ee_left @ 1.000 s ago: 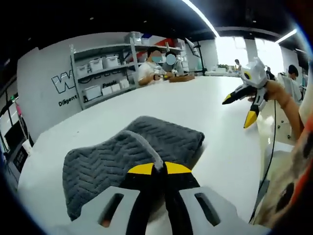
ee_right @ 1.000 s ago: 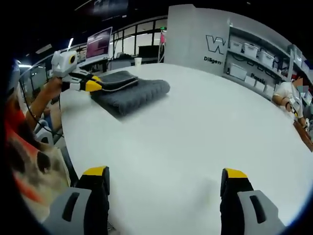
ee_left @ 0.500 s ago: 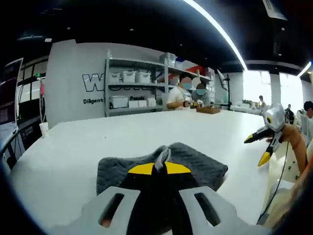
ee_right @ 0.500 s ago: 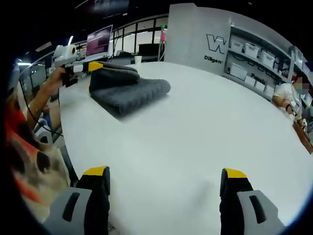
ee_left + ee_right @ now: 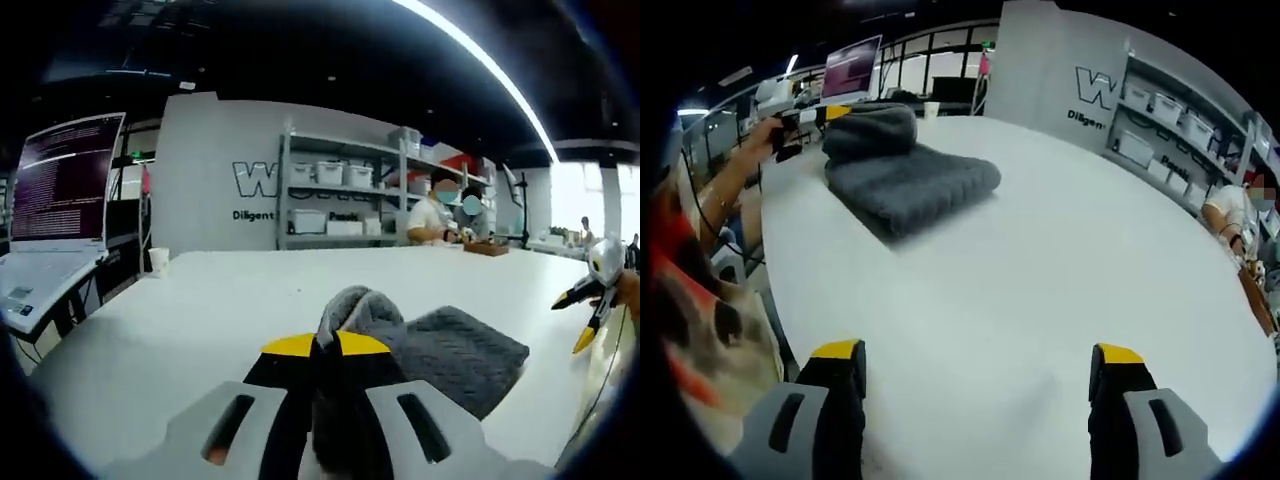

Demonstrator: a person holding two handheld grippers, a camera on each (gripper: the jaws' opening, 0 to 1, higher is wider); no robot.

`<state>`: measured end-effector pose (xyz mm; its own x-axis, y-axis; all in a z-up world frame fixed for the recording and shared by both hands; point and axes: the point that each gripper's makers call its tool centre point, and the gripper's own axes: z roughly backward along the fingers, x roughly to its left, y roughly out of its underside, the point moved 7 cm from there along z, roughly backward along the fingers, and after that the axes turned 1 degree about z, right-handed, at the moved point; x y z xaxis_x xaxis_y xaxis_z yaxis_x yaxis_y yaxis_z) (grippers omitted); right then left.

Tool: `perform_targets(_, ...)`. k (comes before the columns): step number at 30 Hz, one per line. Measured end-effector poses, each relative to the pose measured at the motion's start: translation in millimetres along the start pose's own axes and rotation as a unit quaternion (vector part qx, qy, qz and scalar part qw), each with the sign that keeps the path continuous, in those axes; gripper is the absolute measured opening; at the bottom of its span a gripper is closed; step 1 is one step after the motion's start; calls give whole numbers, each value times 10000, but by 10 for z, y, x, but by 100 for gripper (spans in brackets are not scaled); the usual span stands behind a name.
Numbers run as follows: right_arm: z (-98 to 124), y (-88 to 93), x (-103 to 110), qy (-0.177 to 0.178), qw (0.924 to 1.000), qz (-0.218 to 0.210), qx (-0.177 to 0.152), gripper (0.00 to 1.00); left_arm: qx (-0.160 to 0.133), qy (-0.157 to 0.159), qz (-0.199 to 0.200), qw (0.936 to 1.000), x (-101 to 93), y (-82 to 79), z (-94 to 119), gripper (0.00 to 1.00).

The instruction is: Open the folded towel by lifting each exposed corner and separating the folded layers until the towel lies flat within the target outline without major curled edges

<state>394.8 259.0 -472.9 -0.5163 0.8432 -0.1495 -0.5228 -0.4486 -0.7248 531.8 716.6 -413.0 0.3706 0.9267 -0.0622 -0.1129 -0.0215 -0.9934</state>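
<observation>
Grey towel (image 5: 908, 180) corner, pinched by left tongs (image 5: 325, 345), now lifted higher off tabletop (image 5: 1040, 280), unfolding begun; right tongs (image 5: 975, 365) spread.

A grey folded towel (image 5: 905, 185) and perhaps a paper cup (image 5: 158, 261) rest on the white table (image 5: 1040, 280).

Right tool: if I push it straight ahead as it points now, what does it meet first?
Probably only the bare white table; the right tool is open, and the gray towel sits off to the left.
</observation>
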Motion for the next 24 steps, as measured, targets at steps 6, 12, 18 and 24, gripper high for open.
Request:
perform_targets(6,-85,-176,68,-93,9999,62,-111,93,36,-496,48,9988,328,90,99,4)
perform_targets(12,-170,-286,121,-153,9997,160,-80,94,89,-844,195,9962,601,192,202,4)
perform_targets(18,-245,-375,188,-235,9994,237,-58,94,170,-1129,265,9931,773,293,284,5)
perform_targets(24,-317,-461,247,-303,9990,340,-11,94,642,-1640,2,9844,1003,514,376,5)
